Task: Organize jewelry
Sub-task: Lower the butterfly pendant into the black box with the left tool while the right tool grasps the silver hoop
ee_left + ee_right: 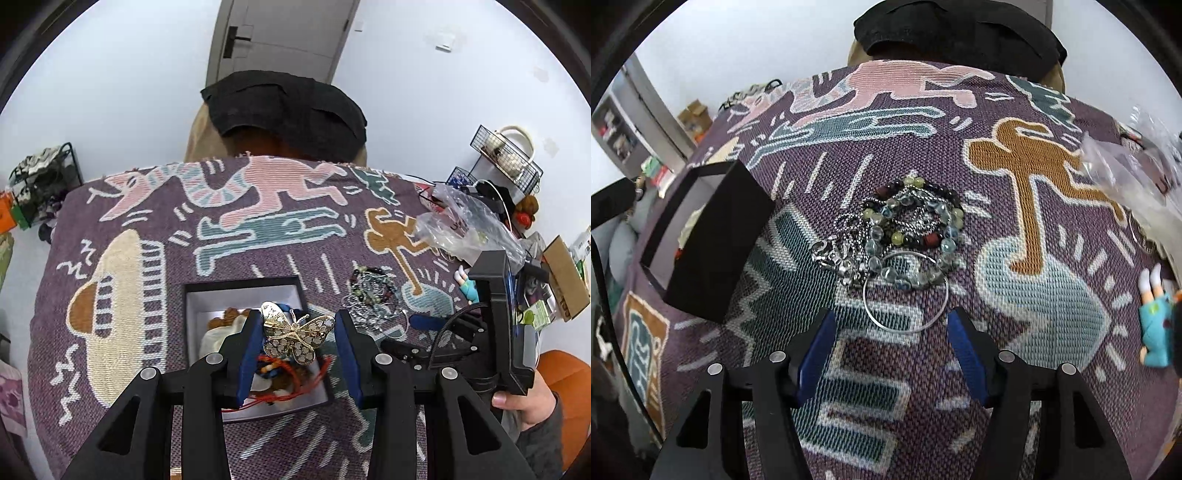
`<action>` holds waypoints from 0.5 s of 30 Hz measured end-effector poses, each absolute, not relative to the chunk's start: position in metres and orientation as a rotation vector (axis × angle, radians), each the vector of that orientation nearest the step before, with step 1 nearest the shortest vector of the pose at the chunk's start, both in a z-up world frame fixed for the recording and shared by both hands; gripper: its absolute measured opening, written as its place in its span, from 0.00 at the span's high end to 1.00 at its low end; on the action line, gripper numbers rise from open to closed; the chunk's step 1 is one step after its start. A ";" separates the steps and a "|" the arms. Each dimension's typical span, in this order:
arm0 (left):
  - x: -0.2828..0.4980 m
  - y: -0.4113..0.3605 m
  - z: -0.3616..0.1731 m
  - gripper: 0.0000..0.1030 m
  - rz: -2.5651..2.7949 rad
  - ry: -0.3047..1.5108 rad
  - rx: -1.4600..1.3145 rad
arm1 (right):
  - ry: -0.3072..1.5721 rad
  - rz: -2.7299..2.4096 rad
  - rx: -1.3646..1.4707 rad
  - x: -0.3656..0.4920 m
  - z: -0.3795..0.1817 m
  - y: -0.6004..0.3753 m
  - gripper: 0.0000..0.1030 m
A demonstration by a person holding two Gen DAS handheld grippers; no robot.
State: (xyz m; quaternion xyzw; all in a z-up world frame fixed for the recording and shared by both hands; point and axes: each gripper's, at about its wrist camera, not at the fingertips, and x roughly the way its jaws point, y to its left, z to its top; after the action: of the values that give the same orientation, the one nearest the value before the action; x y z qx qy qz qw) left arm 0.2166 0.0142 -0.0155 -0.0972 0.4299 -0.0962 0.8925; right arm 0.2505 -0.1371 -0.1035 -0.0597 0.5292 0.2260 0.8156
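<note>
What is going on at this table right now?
A person with a gripper in each hand is sorting jewelry on a patterned cloth. The left gripper holds a gold butterfly brooch above an open box that already has red cords and other pieces in it. The right gripper is open and empty, just short of a thin silver bangle at the edge of a pile of beaded bracelets and chains.
</note>
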 end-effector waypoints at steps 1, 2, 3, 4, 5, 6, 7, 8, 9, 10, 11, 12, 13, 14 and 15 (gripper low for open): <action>0.215 0.018 -0.016 0.60 -0.197 0.892 -0.205 | 1.129 0.480 -0.142 0.252 -0.104 -0.135 0.38; 0.214 0.020 -0.017 0.60 -0.195 0.892 -0.207 | 1.127 0.480 -0.157 0.253 -0.104 -0.132 0.38; 0.214 0.023 -0.017 0.60 -0.194 0.892 -0.210 | 1.126 0.480 -0.169 0.255 -0.105 -0.130 0.38; 0.213 0.026 -0.017 0.60 -0.192 0.891 -0.214 | 1.124 0.481 -0.181 0.255 -0.106 -0.129 0.38; 0.213 0.028 -0.018 0.60 -0.190 0.890 -0.217 | 1.122 0.483 -0.198 0.255 -0.106 -0.127 0.38; 0.213 0.031 -0.018 0.60 -0.188 0.889 -0.222 | 1.122 0.484 -0.210 0.256 -0.106 -0.126 0.38; 0.212 0.032 -0.018 0.60 -0.186 0.889 -0.226 | 1.122 0.485 -0.226 0.255 -0.106 -0.125 0.40; 0.212 0.033 -0.018 0.60 -0.185 0.888 -0.230 | 1.118 0.479 -0.246 0.255 -0.106 -0.124 0.46; 0.212 0.035 -0.018 0.60 -0.185 0.888 -0.233 | 1.114 0.477 -0.257 0.254 -0.106 -0.124 0.50; 0.211 0.036 -0.018 0.60 -0.185 0.887 -0.236 | 1.113 0.483 -0.254 0.255 -0.105 -0.125 0.58; 0.210 0.036 -0.018 0.60 -0.186 0.887 -0.239 | 1.117 0.490 -0.245 0.255 -0.104 -0.126 0.64; 0.210 0.037 -0.017 0.60 -0.188 0.886 -0.240 | 1.117 0.491 -0.236 0.256 -0.103 -0.129 0.74; 0.209 0.037 -0.017 0.60 -0.189 0.884 -0.240 | 1.117 0.493 -0.234 0.255 -0.103 -0.131 0.98; 0.207 0.037 -0.016 0.60 -0.190 0.881 -0.239 | 1.127 0.494 -0.227 0.255 -0.103 -0.133 0.99; 0.206 0.038 -0.015 0.60 -0.190 0.879 -0.240 | 1.131 0.496 -0.218 0.254 -0.102 -0.135 0.99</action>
State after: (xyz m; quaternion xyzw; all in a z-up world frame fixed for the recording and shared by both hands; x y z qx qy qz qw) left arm 0.2065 0.0376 -0.0155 -0.1155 0.4240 -0.0915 0.8936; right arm 0.2536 -0.1347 -0.1024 -0.1018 0.5290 0.2319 0.8100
